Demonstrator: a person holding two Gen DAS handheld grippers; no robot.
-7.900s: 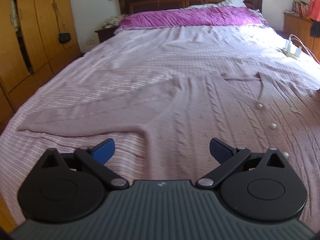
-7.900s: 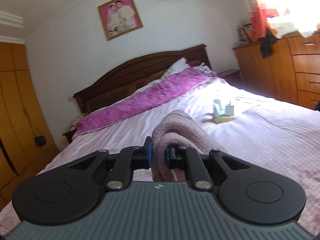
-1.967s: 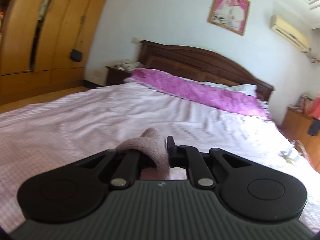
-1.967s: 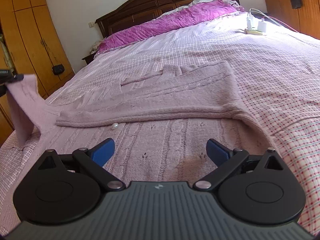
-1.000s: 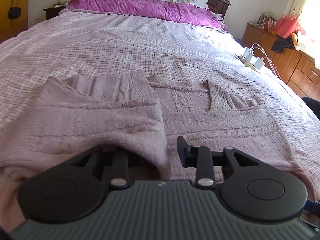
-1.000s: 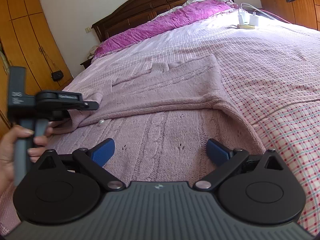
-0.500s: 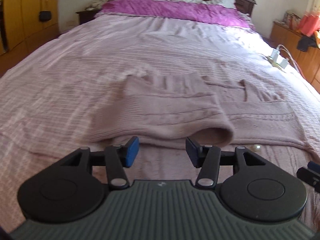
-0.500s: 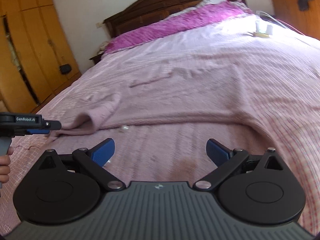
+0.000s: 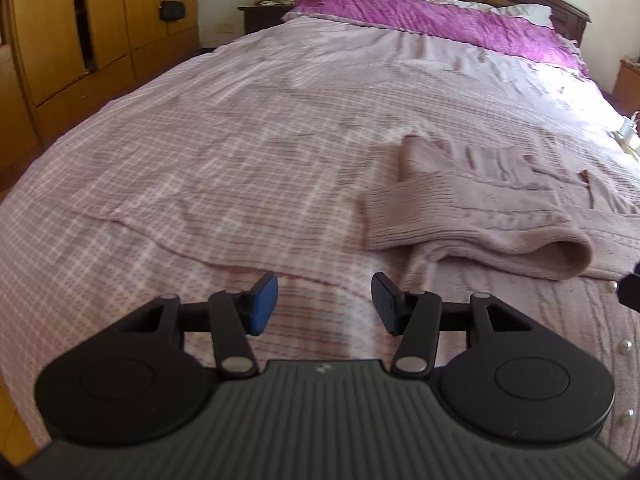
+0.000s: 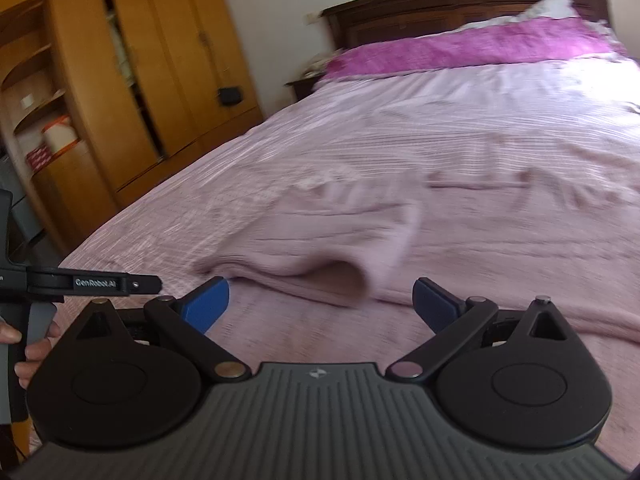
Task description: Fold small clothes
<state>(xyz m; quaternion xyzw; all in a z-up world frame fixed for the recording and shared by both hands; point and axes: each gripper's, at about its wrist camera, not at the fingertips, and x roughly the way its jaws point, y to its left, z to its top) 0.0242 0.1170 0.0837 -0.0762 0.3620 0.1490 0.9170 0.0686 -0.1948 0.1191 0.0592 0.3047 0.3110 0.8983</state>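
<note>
Left wrist view shows the left claw [image 9: 324, 302] spread apart and holding nothing, its blue pads [image 9: 264, 302] hanging over the checked pink bedspread [image 9: 200, 168] near the foot of the bed. The pink knitted cardigan [image 9: 480, 216] lies flat on the bedspread ahead and to the right, one ribbed-cuffed sleeve [image 9: 404, 216] folded across its body, with pearl buttons [image 9: 625, 346] along the near edge at the far right. From the right wrist view (blurred by motion) the right claw [image 10: 320, 304] is likewise wide apart and empty, just above the cardigan [image 10: 328, 240], whose folded sleeve sits directly ahead. At the left edge a hand [image 10: 28, 352] grips the handle of the left claw [image 10: 136, 284]. A purple pillow [image 10: 460, 50] lies against the dark headboard [image 10: 460, 4], and a wooden wardrobe [image 10: 120, 80] stands on the left.
</note>
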